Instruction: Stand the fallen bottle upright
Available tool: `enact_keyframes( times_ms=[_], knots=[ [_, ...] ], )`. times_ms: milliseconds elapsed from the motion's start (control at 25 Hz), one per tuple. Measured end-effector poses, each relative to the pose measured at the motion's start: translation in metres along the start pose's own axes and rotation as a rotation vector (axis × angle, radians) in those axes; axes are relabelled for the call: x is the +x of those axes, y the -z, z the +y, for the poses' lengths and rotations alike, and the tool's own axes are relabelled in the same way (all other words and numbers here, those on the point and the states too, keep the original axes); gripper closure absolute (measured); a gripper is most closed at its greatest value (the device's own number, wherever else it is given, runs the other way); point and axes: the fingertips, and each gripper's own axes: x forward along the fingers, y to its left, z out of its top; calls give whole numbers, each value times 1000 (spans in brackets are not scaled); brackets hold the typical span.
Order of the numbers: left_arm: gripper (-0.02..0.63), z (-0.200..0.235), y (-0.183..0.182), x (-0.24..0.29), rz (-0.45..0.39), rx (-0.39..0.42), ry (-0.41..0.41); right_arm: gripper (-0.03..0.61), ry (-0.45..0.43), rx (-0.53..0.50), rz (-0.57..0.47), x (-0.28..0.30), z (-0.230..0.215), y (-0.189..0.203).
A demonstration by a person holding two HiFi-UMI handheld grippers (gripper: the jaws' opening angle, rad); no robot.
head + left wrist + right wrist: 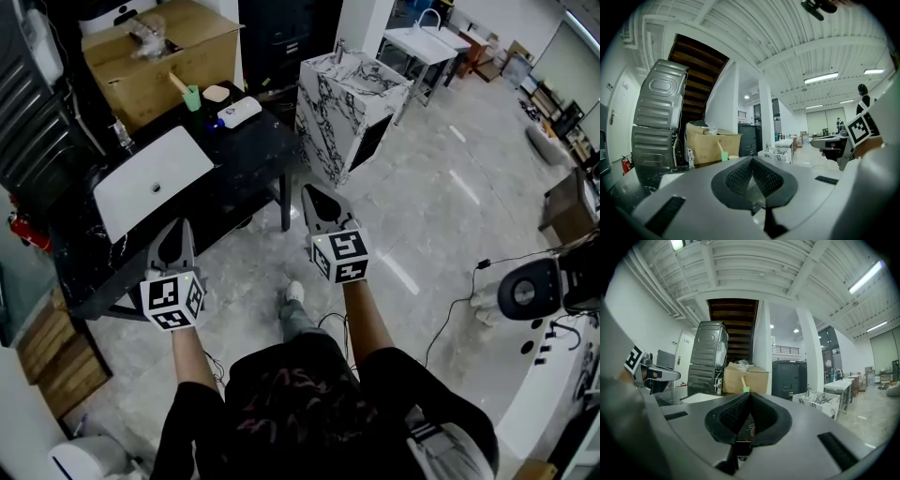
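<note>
A white bottle (238,112) with a blue cap lies on its side at the far end of the black table (248,155), next to a green cup (192,97). My left gripper (177,226) is over the table's near edge, its jaws shut with nothing between them. My right gripper (310,191) hangs over the floor just right of the table, also shut and empty. Both are well short of the bottle. In the left gripper view the pads (740,174) meet at the tip. In the right gripper view the pads (738,411) meet too. Neither gripper view shows the bottle.
A white sink basin (150,178) lies on the table's near half. A cardboard box (159,56) stands behind the cup. A marble-patterned cabinet (352,98) stands to the table's right. Grey machine drums (658,122) are stacked at the left. Cables (450,309) trail over the floor.
</note>
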Motion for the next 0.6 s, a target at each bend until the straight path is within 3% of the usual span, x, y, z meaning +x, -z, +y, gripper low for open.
enact_keyframes(
  times_ms=[600],
  knots=[
    [598, 34, 13, 135, 90, -10, -30, 565, -26, 66, 43, 131, -68, 26]
  ],
)
